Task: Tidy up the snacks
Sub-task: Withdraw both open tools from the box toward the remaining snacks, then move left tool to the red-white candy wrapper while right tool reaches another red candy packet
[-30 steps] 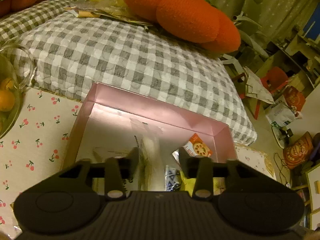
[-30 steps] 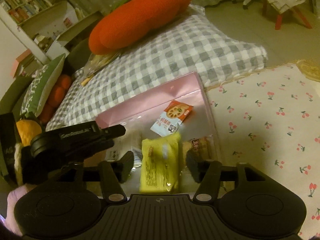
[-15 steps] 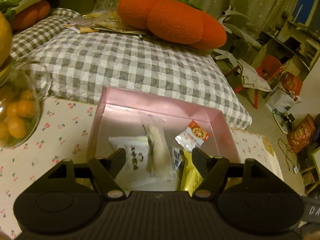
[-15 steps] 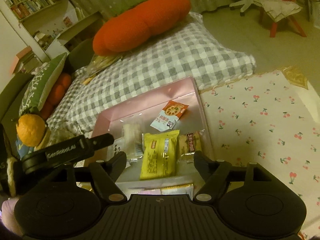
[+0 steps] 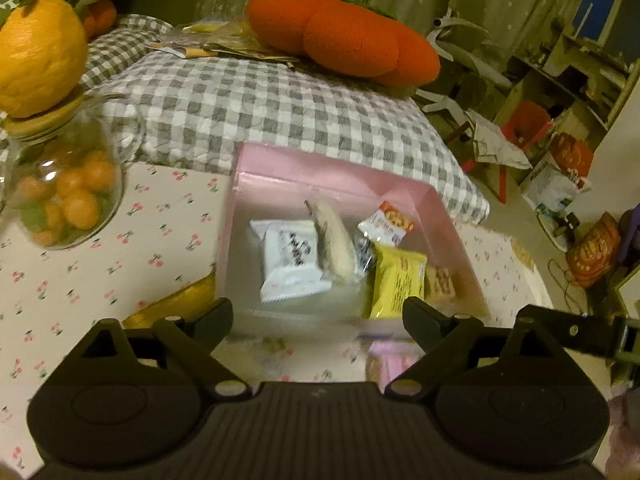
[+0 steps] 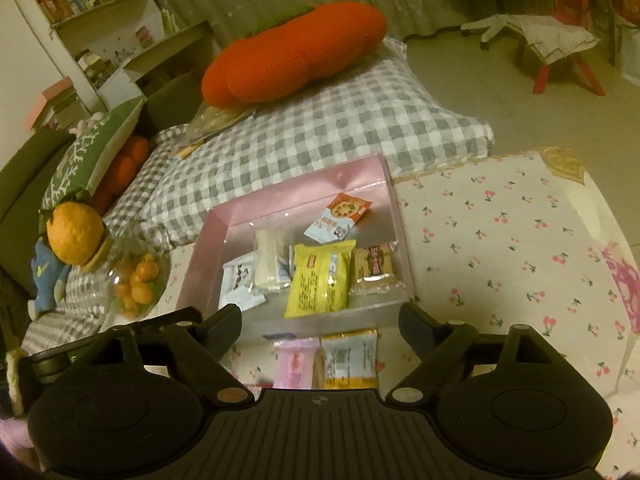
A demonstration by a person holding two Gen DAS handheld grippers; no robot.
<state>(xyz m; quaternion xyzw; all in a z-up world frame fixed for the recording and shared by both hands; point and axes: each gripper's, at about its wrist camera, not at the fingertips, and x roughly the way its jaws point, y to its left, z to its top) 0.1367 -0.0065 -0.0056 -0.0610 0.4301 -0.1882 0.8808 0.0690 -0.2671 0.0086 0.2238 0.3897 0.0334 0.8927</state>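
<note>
A pink box (image 5: 332, 168) (image 6: 304, 184) sits on the cherry-print tablecloth and holds several snack packets: a white one (image 5: 290, 262), a pale stick in clear wrap (image 5: 336, 240), a yellow one (image 5: 398, 280) (image 6: 322, 278), a brown biscuit pack (image 6: 374, 268) and a small orange-and-white sachet (image 6: 340, 216). Outside the box's near wall lie a pink packet (image 6: 296, 364) and a yellow-white packet (image 6: 350, 356). My left gripper (image 5: 318, 316) hangs before the near wall, its jaws still opening, nothing between them. My right gripper (image 6: 320, 320) hovers over the loose packets, jaws also opening, empty.
A glass jar of small oranges (image 5: 60, 192) (image 6: 136, 280) with a large orange on its lid stands left of the box. A gold packet (image 5: 176, 304) lies by the box's near left corner. A checked cushion (image 5: 260, 112) and an orange plush (image 5: 344, 40) lie behind.
Both grippers have pulled back and up out of the box and their jaws have spread wide. The stick packet and the yellow packet stay lying in the box.
</note>
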